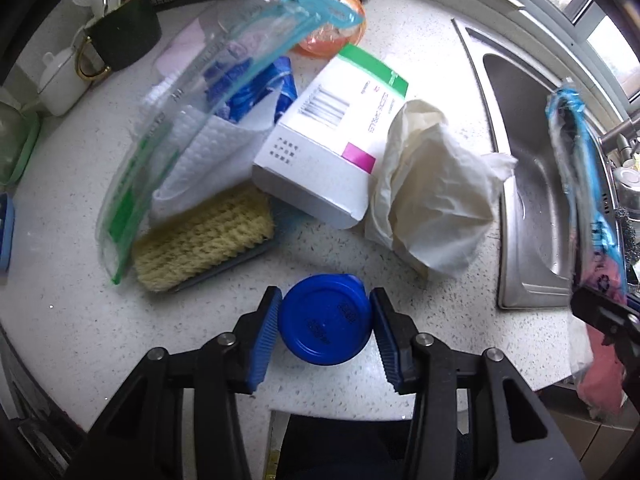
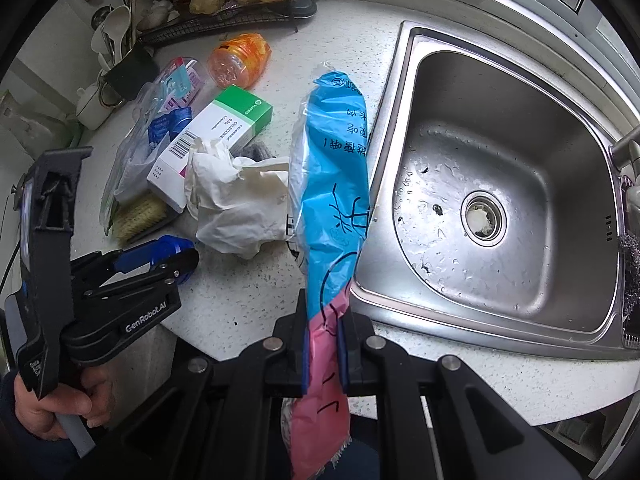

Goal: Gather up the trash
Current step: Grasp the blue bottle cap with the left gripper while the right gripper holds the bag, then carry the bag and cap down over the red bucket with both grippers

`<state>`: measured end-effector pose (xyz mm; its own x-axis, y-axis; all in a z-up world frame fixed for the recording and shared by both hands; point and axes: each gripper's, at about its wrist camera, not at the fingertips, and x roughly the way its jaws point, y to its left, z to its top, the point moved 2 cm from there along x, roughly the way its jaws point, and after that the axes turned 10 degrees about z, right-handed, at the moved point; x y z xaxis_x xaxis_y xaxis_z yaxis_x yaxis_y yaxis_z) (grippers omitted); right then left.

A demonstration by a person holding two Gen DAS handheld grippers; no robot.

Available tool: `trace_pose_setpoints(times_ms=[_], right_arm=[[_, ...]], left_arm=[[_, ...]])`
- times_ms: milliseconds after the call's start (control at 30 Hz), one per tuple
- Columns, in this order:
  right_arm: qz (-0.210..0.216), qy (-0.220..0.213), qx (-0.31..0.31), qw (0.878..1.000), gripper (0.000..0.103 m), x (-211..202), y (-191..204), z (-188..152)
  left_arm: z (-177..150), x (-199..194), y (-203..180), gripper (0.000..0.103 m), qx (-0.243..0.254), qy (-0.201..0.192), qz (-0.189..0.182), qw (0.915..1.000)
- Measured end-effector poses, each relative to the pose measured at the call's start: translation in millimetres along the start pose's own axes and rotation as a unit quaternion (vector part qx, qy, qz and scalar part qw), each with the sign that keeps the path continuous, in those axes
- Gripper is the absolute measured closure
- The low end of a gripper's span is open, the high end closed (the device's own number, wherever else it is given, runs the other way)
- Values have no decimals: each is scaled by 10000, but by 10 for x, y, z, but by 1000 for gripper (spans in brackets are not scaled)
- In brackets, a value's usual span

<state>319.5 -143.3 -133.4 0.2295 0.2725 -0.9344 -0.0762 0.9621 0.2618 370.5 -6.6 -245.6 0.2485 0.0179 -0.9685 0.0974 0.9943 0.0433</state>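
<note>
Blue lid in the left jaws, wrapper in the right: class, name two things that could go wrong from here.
1. The blue lid is round and smooth, and the left gripper pinches it only at its rim, so it may slip out when lifted.
2. The right gripper holds the long blue-and-pink wrapper near one end; the free end hangs beside the sink and could swing into the wet basin or drag against the crumpled paper.

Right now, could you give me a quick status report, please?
Left gripper shut on blue cap. Right gripper shut on wrapper. Tissue and box remain on counter.
</note>
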Motion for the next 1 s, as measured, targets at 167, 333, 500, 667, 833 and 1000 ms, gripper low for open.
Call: trace_pose_setpoints(times_ms=[167,333,500,667,833,1000], right_arm=[[35,-68,-177,9998,93,-59,84,-38],[121,-223,-379,9990,93,-208,133,-128],[233,-394,-485,9978,94,-402,85,-267],[366,-509,-623,9961,94,-593,15,-494],[448,-575,-831,9939,94,-730,-115,-833],[558,-514,-1025,9918,94,-820,-238,-1270]], left_arm=[[-100,-377,-2,60,61,-326,-83,9994],[-227,-757,53,60,86,-644,-101,9978],[-269,-1119,88,60,104,-895,-66,9959],[-480,-1338,-22,60,172,-1111,60,9936],[-843,-1525,-215,60,90,-1135,98,9934],[-1371,-1594,-504,60,-105,-981,173,9950]])
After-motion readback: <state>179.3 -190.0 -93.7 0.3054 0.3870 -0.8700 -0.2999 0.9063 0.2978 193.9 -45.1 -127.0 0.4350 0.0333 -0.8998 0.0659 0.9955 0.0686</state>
